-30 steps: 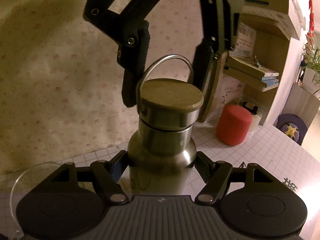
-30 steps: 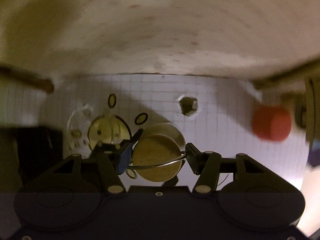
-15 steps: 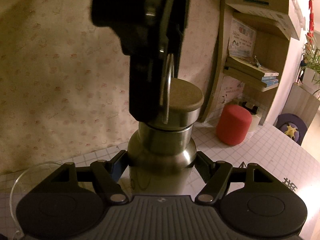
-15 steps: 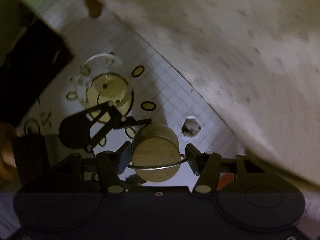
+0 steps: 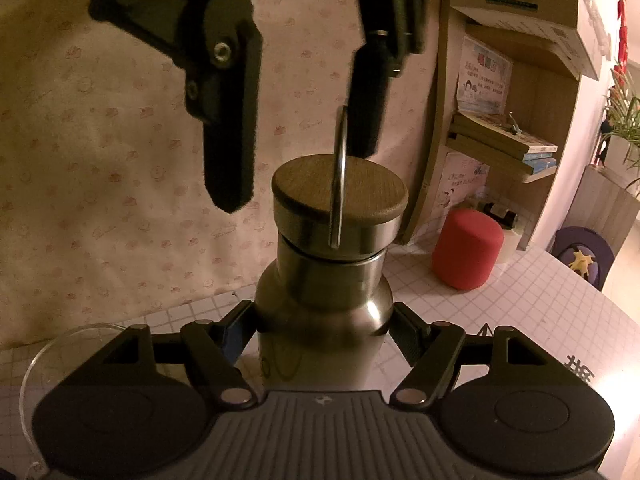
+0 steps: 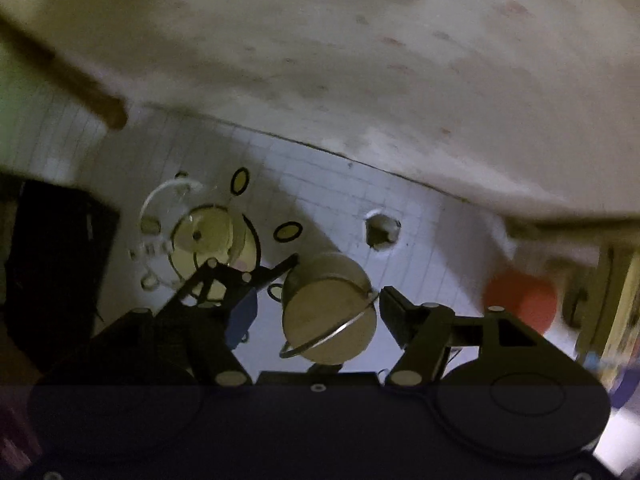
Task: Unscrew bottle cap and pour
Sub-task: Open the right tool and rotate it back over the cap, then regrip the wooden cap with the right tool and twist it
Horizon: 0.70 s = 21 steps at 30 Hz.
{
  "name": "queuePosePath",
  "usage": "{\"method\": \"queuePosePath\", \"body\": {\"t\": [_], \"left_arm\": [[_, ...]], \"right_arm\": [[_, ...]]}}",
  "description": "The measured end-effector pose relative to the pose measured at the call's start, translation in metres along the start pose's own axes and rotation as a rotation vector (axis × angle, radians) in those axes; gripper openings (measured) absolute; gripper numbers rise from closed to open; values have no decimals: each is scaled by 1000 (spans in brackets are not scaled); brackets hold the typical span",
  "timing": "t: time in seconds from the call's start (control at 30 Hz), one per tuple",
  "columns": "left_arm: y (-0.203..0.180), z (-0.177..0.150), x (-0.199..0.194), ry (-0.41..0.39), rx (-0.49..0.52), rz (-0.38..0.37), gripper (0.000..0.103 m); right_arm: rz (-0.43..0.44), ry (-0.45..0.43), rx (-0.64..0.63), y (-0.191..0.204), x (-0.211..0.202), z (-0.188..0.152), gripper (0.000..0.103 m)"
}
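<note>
A steel bottle [image 5: 320,312] stands upright on the gridded mat, and my left gripper [image 5: 324,320] is shut on its body just below the shoulder. Its wood-topped cap [image 5: 340,192] sits on the neck with the wire handle [image 5: 338,176] standing edge-on. My right gripper [image 5: 298,172] hangs above the cap, open, one finger to the left and one behind, neither touching. From above, in the right wrist view, the cap [image 6: 328,320] lies between the fingers of the right gripper [image 6: 320,314] with a gap on each side.
A clear glass [image 6: 192,232] stands left of the bottle; its rim [image 5: 52,344] shows at the left edge. A red cylinder [image 5: 466,248] and a shelf with books [image 5: 504,144] are at the right. Patterned cloth hangs behind. A dark object [image 6: 52,248] lies far left.
The right gripper turned the cap about a quarter turn, so the wire handle went from broadside to edge-on. It then opened, let go and swung back above the cap. The left gripper stayed put.
</note>
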<state>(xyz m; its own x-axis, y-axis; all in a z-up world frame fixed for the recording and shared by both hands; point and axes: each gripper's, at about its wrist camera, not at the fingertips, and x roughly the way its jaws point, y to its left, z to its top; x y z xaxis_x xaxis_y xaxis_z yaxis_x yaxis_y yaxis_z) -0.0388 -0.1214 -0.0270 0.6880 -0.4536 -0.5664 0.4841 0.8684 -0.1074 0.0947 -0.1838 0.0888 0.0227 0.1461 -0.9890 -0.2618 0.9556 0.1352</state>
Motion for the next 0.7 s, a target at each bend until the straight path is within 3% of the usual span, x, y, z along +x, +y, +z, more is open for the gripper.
{"method": "queuePosePath", "body": {"t": [0.27,0.37,0.53,0.7], "left_arm": [[3,0,5,0,-2,2,71],[3,1,5,1,-2,2,71],[2,1,5,2,-2,2,71],[2,2,5,2,0,1,71]], "right_arm": [[16,4,175,-9,2,-11,66],[-21,-11,165,-8,4,-14,55],[2,-26,128,-12,3,-17,54],[9,-31,-6,-8,2,-18,54]]}}
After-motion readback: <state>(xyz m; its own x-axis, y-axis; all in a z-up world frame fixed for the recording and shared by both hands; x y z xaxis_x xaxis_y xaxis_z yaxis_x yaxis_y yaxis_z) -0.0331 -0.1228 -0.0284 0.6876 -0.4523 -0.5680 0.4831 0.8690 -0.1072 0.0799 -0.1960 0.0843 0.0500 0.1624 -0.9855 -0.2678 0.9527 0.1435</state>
